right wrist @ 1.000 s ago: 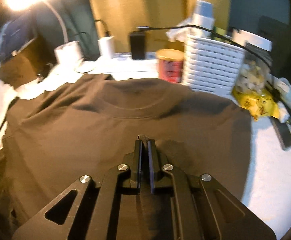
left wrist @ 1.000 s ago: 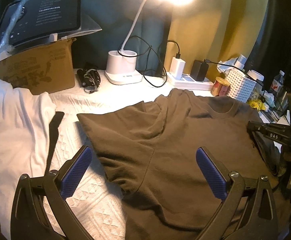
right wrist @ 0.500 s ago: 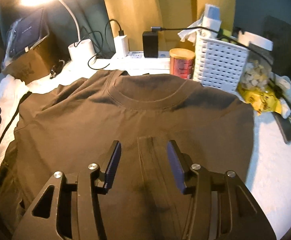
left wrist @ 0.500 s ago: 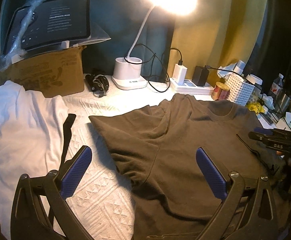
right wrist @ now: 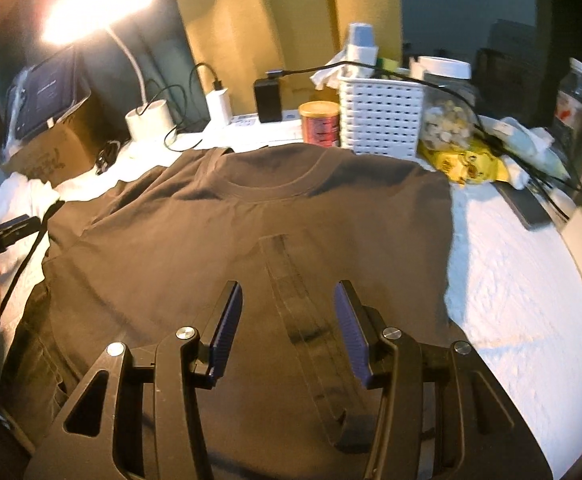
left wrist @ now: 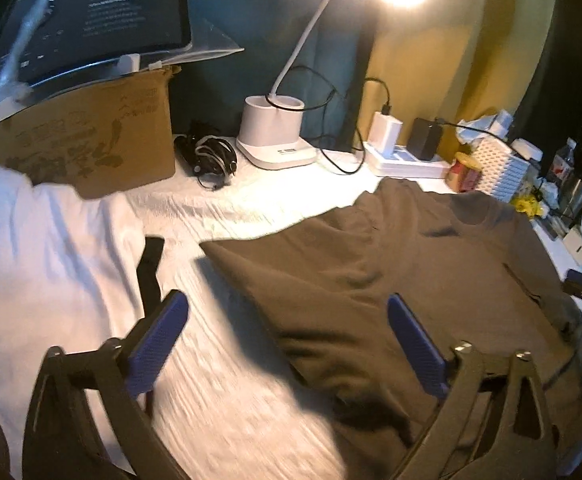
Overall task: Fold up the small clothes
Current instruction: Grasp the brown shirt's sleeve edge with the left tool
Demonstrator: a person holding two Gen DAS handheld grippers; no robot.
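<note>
Dark brown cotton T-shirt (right wrist: 219, 240) spread flat mid-frame for folding.
Left tongs (left wrist: 287, 340) wide, closing, empty; right tongs (right wrist: 287, 320) half-open, empty above shirt.

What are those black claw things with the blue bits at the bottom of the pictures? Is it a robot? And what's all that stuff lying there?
It is not a robot. A person holds one claw tool, called a gripper, in each hand, and each gripper carries a small camera that looks out along its two fingers. One picture comes from the left gripper, the other from the right gripper.

The job is folding small clothes. A brown T-shirt lies spread on a white cloth, and a white garment lies to its left. At the back stand a desk lamp, a cardboard box and a white basket.

Neither gripper holds anything. The right one is open above the shirt. The left one is wide apart, its jaws just starting to close, with nothing pinched between them.
</note>
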